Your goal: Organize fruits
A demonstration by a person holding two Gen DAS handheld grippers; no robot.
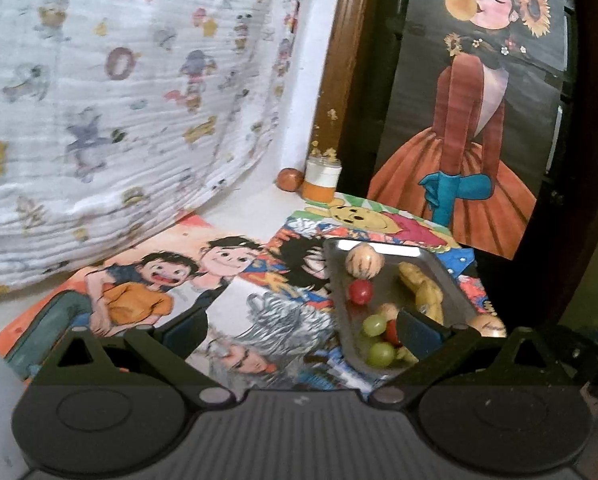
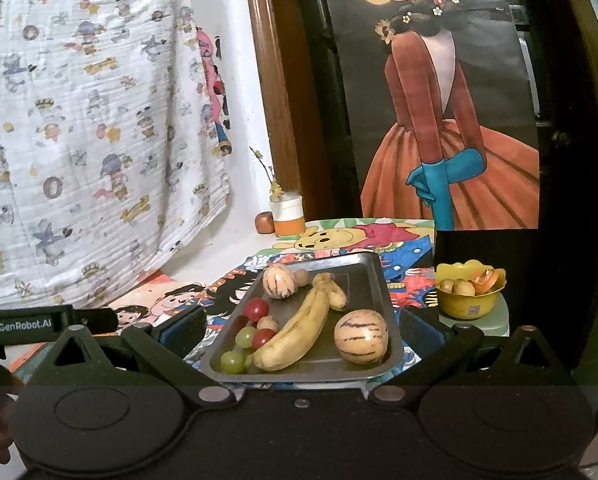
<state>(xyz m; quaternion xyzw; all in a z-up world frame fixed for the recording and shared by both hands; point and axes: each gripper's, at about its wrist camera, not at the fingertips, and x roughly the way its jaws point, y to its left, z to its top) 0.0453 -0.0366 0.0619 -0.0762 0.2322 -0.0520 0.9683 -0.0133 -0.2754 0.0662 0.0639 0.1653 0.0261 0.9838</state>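
Home, cartoon cloth (image 2: 91,120), wooden doorframe (image 2: 275,80), poster (image 2: 439,120)

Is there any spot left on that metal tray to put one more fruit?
The tray has bare metal at its far right corner, beyond the small banana, and a strip between the big banana and the striped melon. The left side is crowded with grapes and cherry tomatoes.

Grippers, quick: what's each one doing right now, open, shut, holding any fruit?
Left gripper: open, holding nothing, right finger over the tray.
Right gripper: open, holding nothing, fingers either side of the tray.
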